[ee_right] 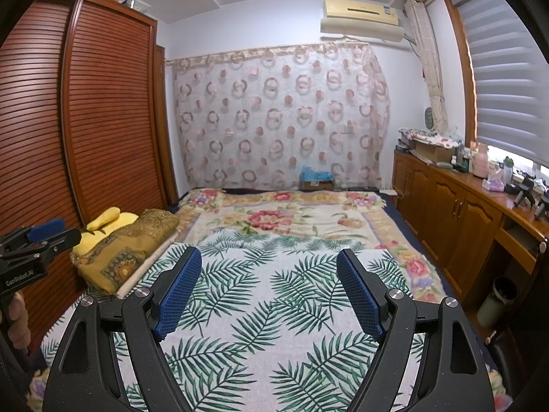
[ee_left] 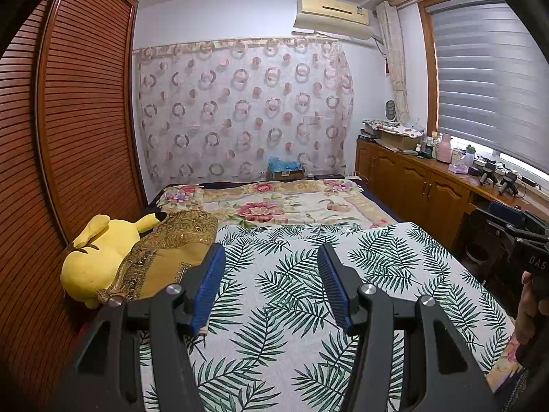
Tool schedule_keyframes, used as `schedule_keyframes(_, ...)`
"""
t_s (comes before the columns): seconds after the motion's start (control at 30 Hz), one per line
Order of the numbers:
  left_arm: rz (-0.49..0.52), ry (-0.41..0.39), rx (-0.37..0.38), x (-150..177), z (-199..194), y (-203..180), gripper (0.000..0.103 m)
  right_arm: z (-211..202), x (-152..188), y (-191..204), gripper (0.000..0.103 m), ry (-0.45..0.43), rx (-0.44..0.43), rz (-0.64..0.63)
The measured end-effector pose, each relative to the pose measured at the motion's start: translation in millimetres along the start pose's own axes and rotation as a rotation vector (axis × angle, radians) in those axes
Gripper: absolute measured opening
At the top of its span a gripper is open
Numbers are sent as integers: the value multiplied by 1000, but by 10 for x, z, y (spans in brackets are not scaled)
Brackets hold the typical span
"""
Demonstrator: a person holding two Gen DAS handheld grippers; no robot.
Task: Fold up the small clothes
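Left gripper (ee_left: 271, 257) and right gripper (ee_right: 269, 267) hover jaws apart, empty, over leaf-print cloth (ee_left: 291, 274); no small garment visible, step undeterminable.

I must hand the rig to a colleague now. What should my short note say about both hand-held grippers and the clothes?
Left hand-held gripper: open, empty, held above the leaf-print cloth.
Right hand-held gripper: open, empty, over the same cloth.
Things: a folded yellow patterned cloth lies at the bed's left edge beside a yellow plush toy.
Done or left: no small garment shows between the jaws; these views cannot tell how far the folding is.
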State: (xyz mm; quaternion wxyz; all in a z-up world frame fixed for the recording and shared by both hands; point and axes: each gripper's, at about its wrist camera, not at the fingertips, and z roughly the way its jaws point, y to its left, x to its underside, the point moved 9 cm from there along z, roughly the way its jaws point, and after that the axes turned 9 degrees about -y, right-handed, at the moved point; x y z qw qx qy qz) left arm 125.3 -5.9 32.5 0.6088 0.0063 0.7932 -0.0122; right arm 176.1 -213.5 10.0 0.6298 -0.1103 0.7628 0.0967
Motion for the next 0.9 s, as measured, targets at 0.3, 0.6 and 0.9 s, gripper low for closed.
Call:
schedule_keyframes(0.3, 0, -1, 0, 0, 0, 0, 55, -1, 1, -1, 83, 0, 0, 2)
schedule_keyframes(0.6, 0, 0, 0, -2, -4, -1, 55, -3, 4, -2, 83, 0, 0, 3)
schedule_keyframes(0.9, 0, -2, 0, 3, -1, 0, 55, 3, 16, -7, 83, 0, 1, 3)
